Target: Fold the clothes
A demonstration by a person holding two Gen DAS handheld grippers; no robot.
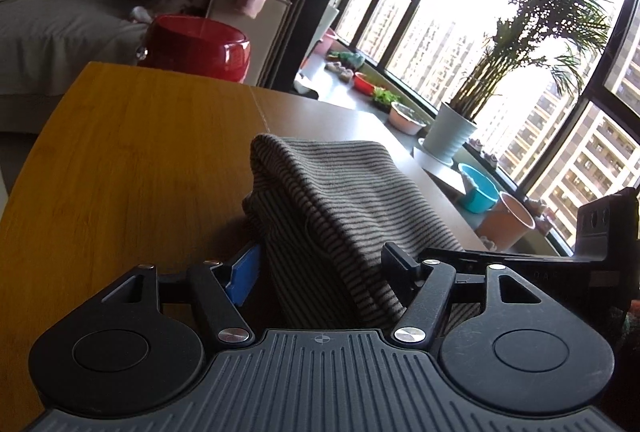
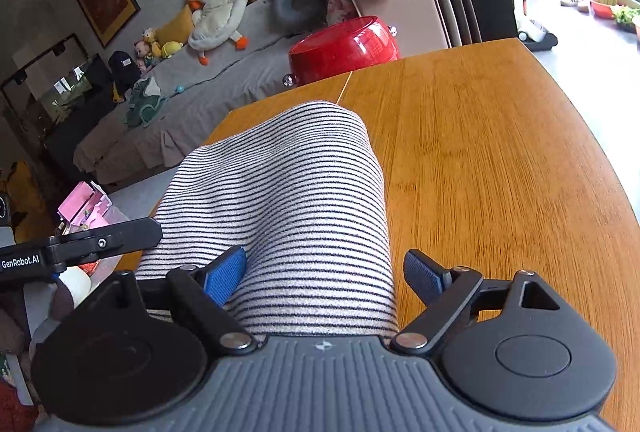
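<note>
Bare wooden table [image 2: 500, 159] right of striped garment [image 2: 288, 191]; fold edge rounded.

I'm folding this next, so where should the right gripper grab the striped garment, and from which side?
Likely the near edge of the striped garment, approached from the near side along the wooden table: that edge already lies between the right gripper's open pads, and the far end is a rounded fold.

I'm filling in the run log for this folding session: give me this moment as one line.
task: fold clothes | striped garment folded on wooden table | left gripper jaws open | right gripper jaws open
</note>
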